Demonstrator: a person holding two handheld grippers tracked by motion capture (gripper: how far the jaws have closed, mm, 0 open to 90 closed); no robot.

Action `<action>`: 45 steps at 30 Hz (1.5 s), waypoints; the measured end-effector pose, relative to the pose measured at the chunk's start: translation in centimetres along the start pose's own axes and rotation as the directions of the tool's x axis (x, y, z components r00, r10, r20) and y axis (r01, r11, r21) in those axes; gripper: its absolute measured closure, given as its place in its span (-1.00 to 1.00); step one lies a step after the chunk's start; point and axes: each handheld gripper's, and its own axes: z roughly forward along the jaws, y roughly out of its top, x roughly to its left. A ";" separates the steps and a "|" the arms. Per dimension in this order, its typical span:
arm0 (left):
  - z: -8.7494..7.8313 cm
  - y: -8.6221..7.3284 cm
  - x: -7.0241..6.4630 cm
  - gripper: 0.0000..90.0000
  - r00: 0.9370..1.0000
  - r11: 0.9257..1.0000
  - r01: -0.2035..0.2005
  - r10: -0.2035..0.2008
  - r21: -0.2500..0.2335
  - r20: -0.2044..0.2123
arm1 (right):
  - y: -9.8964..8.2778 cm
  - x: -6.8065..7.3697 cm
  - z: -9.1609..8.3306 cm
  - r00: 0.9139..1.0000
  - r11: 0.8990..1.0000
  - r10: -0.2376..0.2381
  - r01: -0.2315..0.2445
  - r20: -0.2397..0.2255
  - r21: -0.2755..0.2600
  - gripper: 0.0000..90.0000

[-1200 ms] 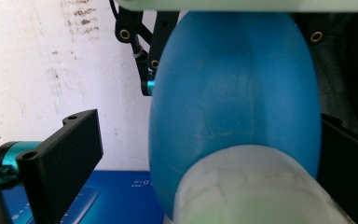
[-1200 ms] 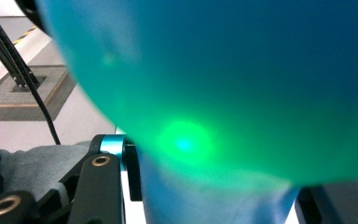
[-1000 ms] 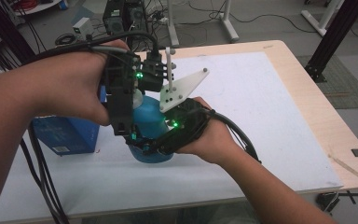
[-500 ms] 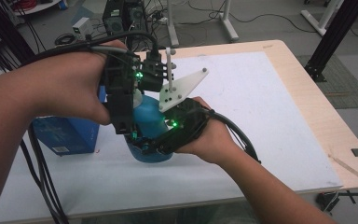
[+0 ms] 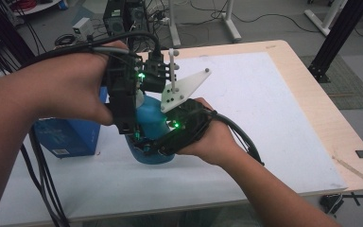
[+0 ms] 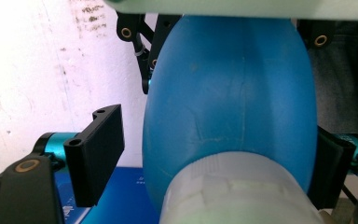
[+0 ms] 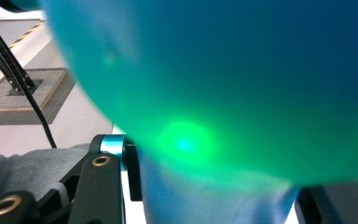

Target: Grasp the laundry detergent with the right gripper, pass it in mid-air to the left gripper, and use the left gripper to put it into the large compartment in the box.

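A blue plastic bottle stands on the white mat, held from both sides. My right gripper comes in low from the right and is shut on the bottle's body. My left gripper reaches down over the top. In the left gripper view the bottle and its white cap lie between my jaws. Those jaws have just been closing; the left finger still stands a little apart from the bottle, while the right finger is at its side.
A blue box lies on the mat just left of the bottle, under my left forearm. The wooden table edge runs along the right. A black frame post and cables stand on the floor beyond the table.
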 end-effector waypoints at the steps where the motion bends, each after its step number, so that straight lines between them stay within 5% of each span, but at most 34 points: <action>1: 0.0 0.0 0.0 -0.56 1.000 1.000 -0.002 0.002 0.003 0.000 | 0.0 0.0 0.0 1.000 1.000 0.000 0.000 0.001 -0.001 0.04; 15: 0.2 0.3 0.0 -0.47 1.000 1.000 0.003 -0.003 0.013 0.000 | 0.0 -0.1 0.2 1.000 1.000 0.000 0.000 0.002 -0.007 0.04; 28: 0.2 0.4 -0.1 -0.16 1.000 1.000 -0.004 0.003 0.024 0.019 | -0.1 -0.2 0.2 1.000 1.000 0.007 -0.007 0.005 -0.005 0.04; 45: -0.4 0.7 -0.1 -0.15 0.999 0.999 0.023 -0.024 0.033 0.027 | 0.1 -0.2 -0.2 1.000 1.000 0.001 -0.001 -0.002 -0.028 -0.01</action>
